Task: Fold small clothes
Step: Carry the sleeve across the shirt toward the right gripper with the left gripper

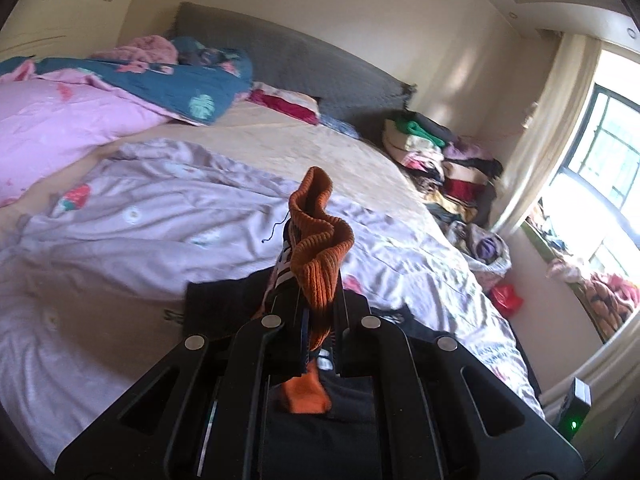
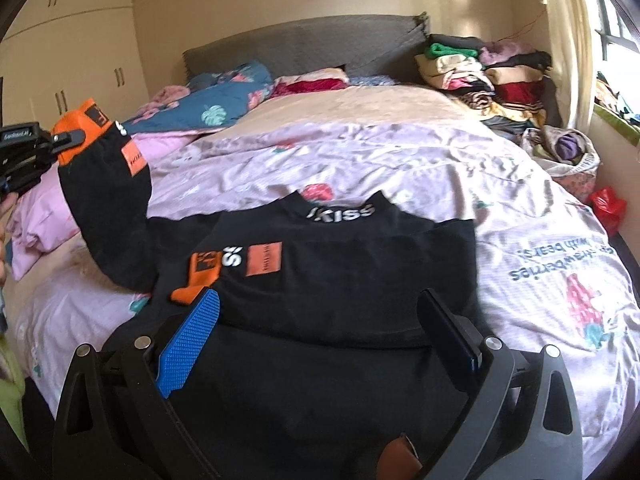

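Observation:
A small black sweater [image 2: 340,280] with orange cuffs, orange patches and white "KISS" lettering lies flat on the bed. My left gripper [image 1: 316,316] is shut on the orange cuff [image 1: 316,248] of one sleeve and holds it up above the bed; it shows at the left in the right wrist view [image 2: 66,138], with the sleeve [image 2: 108,216] hanging from it. The other sleeve lies folded across the chest, its orange cuff [image 2: 196,284] by my right gripper's blue pad [image 2: 192,344]. My right gripper [image 2: 320,320] is open and empty over the sweater's lower part.
The bed is covered by a lilac printed sheet [image 2: 460,184]. A pink and teal duvet [image 1: 120,92] is heaped at the left. A pile of clothes [image 2: 488,76] stands at the bed's far right, by a window [image 1: 600,152]. A red bag [image 2: 608,204] lies beside the bed.

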